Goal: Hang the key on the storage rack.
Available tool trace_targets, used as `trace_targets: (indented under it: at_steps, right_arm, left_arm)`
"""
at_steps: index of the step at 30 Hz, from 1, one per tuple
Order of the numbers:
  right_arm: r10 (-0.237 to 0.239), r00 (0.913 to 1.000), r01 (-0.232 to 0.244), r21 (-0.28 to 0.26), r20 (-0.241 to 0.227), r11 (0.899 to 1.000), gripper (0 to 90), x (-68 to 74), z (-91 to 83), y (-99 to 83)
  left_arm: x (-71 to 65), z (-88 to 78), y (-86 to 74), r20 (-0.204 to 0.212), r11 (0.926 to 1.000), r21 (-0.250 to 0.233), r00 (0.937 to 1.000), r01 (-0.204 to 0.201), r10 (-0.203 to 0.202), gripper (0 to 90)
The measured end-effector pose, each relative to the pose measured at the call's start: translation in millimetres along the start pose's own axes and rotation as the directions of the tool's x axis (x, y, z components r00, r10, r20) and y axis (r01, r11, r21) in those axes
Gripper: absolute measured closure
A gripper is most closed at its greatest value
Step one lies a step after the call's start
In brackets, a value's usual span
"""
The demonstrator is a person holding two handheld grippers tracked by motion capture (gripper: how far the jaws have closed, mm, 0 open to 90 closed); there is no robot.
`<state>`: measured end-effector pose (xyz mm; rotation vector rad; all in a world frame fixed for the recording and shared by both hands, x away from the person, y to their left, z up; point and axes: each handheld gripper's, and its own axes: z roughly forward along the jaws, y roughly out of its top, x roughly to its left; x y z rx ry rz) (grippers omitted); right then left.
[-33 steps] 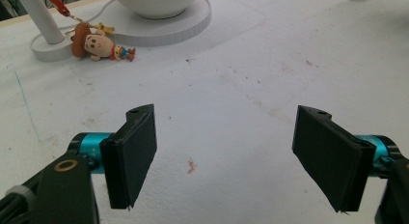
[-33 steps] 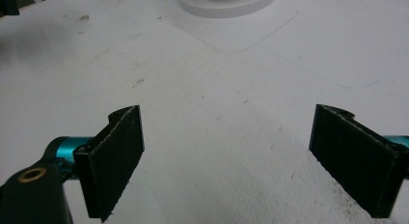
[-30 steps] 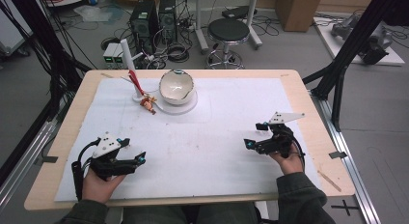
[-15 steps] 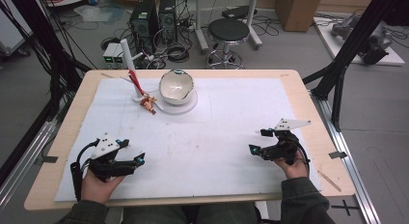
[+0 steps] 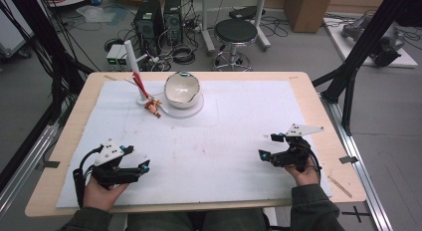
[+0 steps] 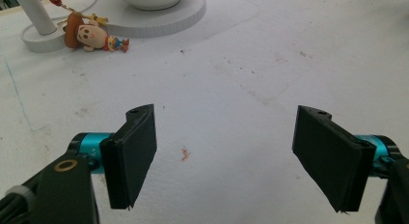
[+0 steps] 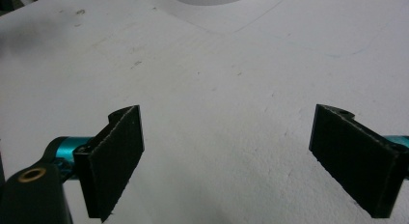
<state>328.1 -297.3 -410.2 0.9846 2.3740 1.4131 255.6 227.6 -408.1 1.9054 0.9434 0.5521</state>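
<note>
A white bowl (image 5: 182,88) rests on a round white plate (image 5: 195,110) at the back of the table, left of centre. A small cowboy figurine (image 5: 153,106) lies beside the plate, next to a white post (image 5: 131,59) on a round base with a red piece on it. My left gripper (image 5: 138,157) is open near the front left edge and empty. In the left gripper view the gripper (image 6: 231,151) faces the figurine (image 6: 91,36) and plate (image 6: 159,21), far off. My right gripper (image 5: 268,146) is open at the front right, with bare sheet between its pads (image 7: 115,156).
A white sheet (image 5: 224,136) covers most of the wooden table (image 5: 318,106). A small stick (image 5: 340,186) lies at the table's front right corner. Black frame posts (image 5: 348,86) stand by the right side. A stool (image 5: 237,32) and computers stand on the floor behind.
My right gripper has drifted slightly back toward the table's near edge, still open. The left gripper, bowl and figurine have not moved.
</note>
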Motion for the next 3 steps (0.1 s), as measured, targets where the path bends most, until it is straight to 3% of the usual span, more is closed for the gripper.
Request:
trace_targets:
  at_steps: [3]
  right_arm:
    - [0.003, 1.0, -0.003, 0.003, -0.006, 1.0, 11.1, 0.7, -0.1, -0.7]
  left_arm:
    - [-0.2, 0.2, 0.3, 0.001, 1.0, -0.001, 1.0, -0.004, 0.004, 24.0]
